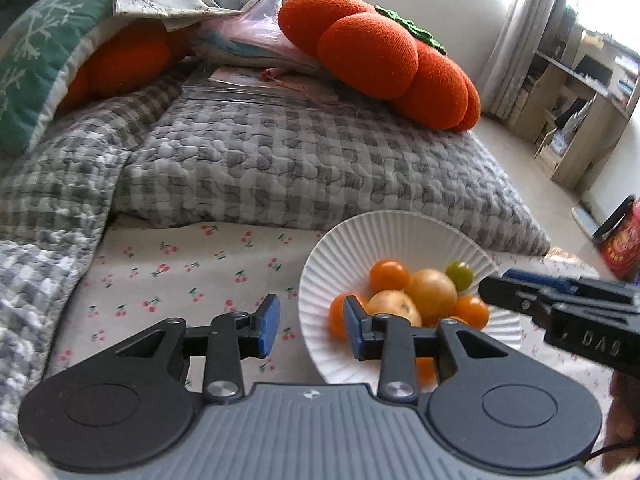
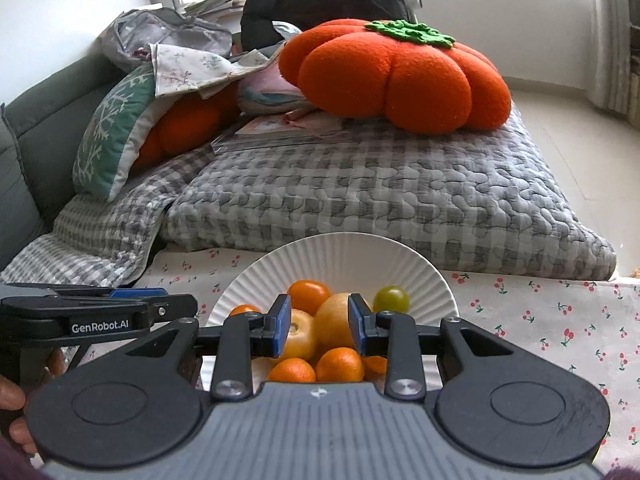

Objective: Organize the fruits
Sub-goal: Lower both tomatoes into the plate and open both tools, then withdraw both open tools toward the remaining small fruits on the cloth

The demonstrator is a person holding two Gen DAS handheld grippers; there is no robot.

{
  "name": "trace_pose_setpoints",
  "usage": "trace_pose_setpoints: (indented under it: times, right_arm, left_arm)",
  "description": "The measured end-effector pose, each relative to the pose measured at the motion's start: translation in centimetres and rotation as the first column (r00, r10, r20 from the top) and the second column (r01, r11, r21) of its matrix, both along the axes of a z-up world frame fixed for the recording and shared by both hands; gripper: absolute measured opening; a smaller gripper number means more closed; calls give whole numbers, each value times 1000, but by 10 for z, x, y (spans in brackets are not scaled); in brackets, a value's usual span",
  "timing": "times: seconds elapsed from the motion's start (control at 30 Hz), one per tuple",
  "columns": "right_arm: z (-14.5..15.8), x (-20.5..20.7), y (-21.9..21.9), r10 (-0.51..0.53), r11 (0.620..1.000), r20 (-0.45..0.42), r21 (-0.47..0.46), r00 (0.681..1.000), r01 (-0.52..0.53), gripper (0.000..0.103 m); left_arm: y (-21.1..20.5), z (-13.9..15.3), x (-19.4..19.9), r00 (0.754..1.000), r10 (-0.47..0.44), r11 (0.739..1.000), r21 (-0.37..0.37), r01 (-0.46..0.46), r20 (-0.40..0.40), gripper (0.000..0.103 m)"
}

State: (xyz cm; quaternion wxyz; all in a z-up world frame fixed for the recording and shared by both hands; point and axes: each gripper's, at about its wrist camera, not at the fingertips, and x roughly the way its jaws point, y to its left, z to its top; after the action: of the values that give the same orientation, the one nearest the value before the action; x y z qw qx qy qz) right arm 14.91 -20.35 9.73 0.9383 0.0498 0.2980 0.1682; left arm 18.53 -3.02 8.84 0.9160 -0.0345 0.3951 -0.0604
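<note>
- On a cherry-print cloth [image 2: 560, 320] sits one white ribbed plate [image 2: 340, 252], just in front of a grey checked quilt [image 2: 380, 200].
- Fruits lie heaped on the plate: one green one [image 2: 391, 299] toward the far right, two larger yellow ones [image 1: 431, 291] in the middle, and at least four small orange ones [image 2: 309, 295] around them; some are hidden behind the grippers, so the count is uncertain.
- Left gripper [image 1: 310, 326] hovers at the plate's left rim, its two blue pads [image 1: 269, 326] a little apart with nothing between them.
- Right gripper [image 2: 318, 325] hovers over the near fruits, jaws slightly spread, pinching nothing.
- Two orange pumpkin cushions [image 2: 396, 76] rest on the quilt, one partly under a green pillow [image 2: 110, 136].
- One red tin [image 1: 622, 244] stands at the far right.
</note>
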Motion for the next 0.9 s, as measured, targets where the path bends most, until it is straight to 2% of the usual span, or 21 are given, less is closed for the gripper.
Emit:
trace_pose_setpoints:
  times: [0.23,0.37,0.67,0.73,0.8,0.9]
  right_arm:
    - [-6,-12,6,37,999,-22,-28,999,-37,29]
    - [-11,-26,18,75,996,-35,-45,997,-77,31]
    - [-34,-60,35,151,983,-78,-94,985,-158,36]
    - [-39,-66,38,163,978,-82,-115,983,-172,36]
    - [-44,-71,40,178,975,-95,-116,979,-188,36]
    - [-47,-78,43,196,970,-98,-126,976,-207,36]
  left_arm:
    - [6,-4,-29,1000,-4,997,80,5,-17,32]
    - [18,-7,-42,999,17,997,76,-14,-41,33]
    - [30,4,-74,999,17,998,53,-15,-39,41]
    - [31,4,-79,999,9,999,52,-6,-44,46]
    - [28,0,-85,998,-5,997,70,9,-55,50]
    - [20,-6,-91,997,-18,993,111,26,-80,50]
